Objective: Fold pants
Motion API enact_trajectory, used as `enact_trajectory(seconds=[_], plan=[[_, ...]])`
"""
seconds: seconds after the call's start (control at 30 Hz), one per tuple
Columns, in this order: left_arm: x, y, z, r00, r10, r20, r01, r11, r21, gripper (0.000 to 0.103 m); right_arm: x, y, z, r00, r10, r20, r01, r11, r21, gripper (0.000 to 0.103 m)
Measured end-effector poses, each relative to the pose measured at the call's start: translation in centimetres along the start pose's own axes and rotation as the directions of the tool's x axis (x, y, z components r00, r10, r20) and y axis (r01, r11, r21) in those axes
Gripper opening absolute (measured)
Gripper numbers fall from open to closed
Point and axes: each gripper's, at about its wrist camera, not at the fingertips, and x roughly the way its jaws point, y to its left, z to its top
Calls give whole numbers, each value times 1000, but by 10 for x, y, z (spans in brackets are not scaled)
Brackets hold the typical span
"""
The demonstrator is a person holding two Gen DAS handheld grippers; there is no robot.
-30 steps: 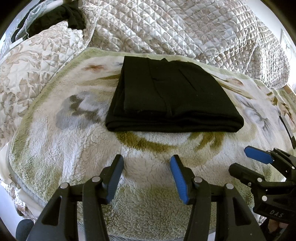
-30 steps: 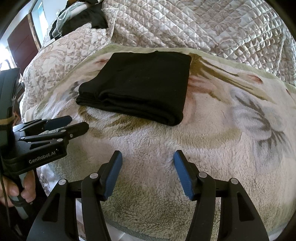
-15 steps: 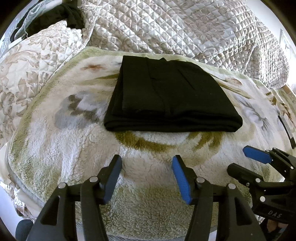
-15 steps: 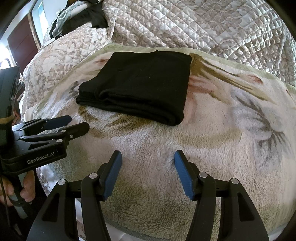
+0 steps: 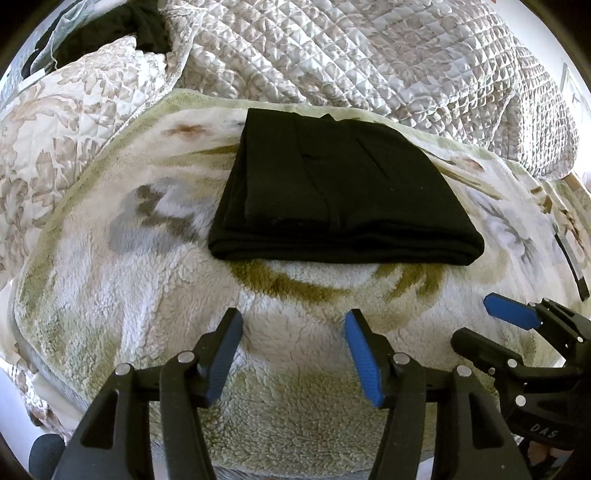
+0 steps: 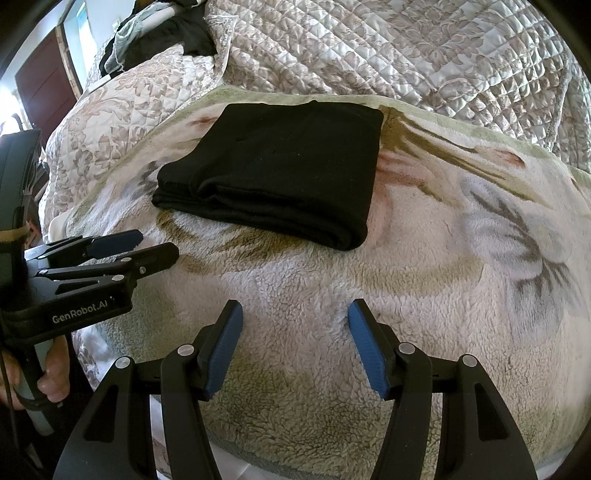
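The black pants (image 5: 340, 192) lie folded into a flat rectangle on the fleece blanket (image 5: 129, 295); they also show in the right wrist view (image 6: 280, 173). My left gripper (image 5: 293, 328) is open and empty, held above the blanket short of the pants' near edge. My right gripper (image 6: 293, 325) is open and empty, near the blanket's front edge and to the right of the pants. Each gripper shows in the other's view: the right one (image 5: 476, 317) at the far right, the left one (image 6: 155, 245) at the far left.
A quilted floral bedspread (image 5: 369, 62) is bunched behind the blanket. Dark clothing (image 5: 110, 33) lies at the back left. A dark strap-like object (image 5: 570, 258) lies at the blanket's right side. A brown door (image 6: 48, 92) stands at the far left.
Almost nothing has changed. The left wrist view has shifted very slightly; the pants lie still and both grippers stay open.
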Motion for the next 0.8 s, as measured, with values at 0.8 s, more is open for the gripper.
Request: enact_trajectory(seconds=[0.8], plan=[[1, 2, 1, 1000, 3, -9, -3, 1000, 7, 62, 1, 2, 0, 1000, 0, 1, 0, 1000, 2, 64]])
